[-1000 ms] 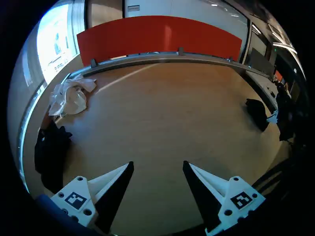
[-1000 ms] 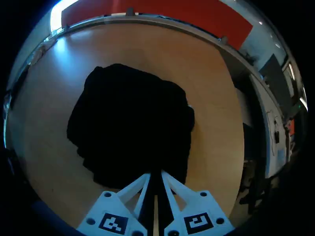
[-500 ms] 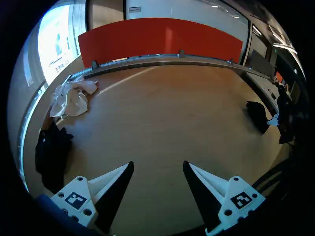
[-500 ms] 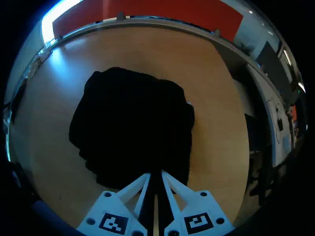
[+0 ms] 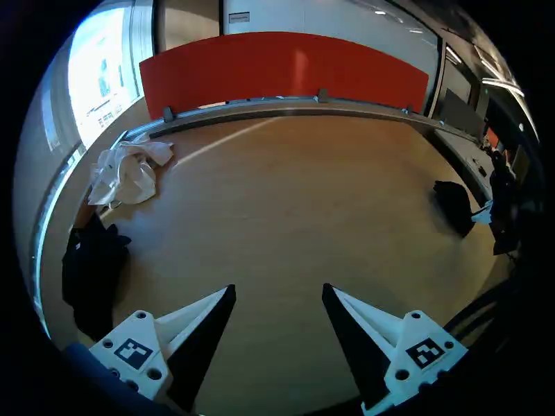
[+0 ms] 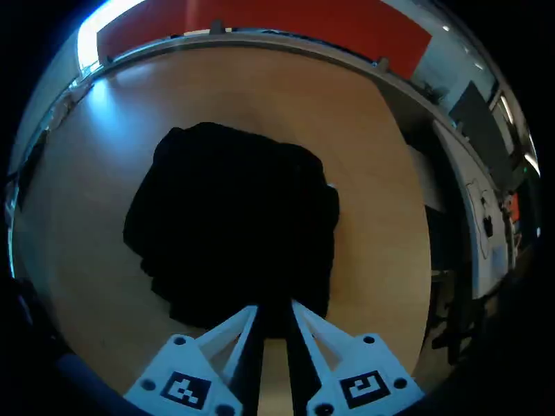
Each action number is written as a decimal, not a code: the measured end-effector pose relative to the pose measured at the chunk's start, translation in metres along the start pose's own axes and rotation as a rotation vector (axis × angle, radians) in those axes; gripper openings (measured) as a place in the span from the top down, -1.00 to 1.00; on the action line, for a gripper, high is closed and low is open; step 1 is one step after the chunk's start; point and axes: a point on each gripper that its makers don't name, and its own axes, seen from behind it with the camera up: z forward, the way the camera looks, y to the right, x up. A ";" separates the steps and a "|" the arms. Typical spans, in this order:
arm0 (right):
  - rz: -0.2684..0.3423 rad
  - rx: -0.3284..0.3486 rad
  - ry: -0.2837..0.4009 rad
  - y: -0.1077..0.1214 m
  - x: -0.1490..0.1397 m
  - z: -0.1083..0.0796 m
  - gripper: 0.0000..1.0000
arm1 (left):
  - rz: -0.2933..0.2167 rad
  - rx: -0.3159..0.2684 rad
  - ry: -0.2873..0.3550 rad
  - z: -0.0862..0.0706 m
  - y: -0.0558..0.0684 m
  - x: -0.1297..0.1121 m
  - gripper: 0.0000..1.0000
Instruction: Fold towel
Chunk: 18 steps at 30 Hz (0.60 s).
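Observation:
A black towel (image 6: 236, 222) lies crumpled in a rough square on the wooden table (image 6: 374, 208) in the right gripper view. My right gripper (image 6: 275, 308) sits at the towel's near edge. Its fingers (image 6: 244, 333) stand a little apart, the tips lie dark against the cloth, and bare wood shows in the gap behind them. In the left gripper view my left gripper (image 5: 277, 288) hovers open over bare table (image 5: 291, 208), with nothing between its fingers.
A crumpled white cloth (image 5: 128, 173) lies at the table's far left, and a black cloth (image 5: 90, 270) sits nearer on the left edge. Another dark heap (image 5: 454, 204) rests at the right edge. A red panel (image 5: 284, 66) runs behind the table's far rail.
The right gripper's fingers have parted from a thin slit to a visible gap at the towel's edge. The left gripper has barely moved.

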 end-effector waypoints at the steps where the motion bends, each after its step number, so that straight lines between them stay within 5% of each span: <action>1: 0.000 -0.006 0.003 0.001 0.000 -0.001 0.34 | -0.001 0.001 0.001 0.000 -0.001 0.001 -0.85; 6: 0.001 -0.028 0.020 0.005 -0.001 -0.009 -0.38 | -0.005 0.002 0.007 0.001 -0.005 0.003 -0.85; 12: 0.003 -0.051 0.046 0.007 -0.001 -0.019 -0.88 | -0.008 0.001 0.012 0.003 -0.008 0.005 -0.84; 18: 0.008 -0.071 0.075 0.007 0.002 -0.031 -1.00 | -0.011 -0.003 0.019 0.006 -0.011 0.008 -0.85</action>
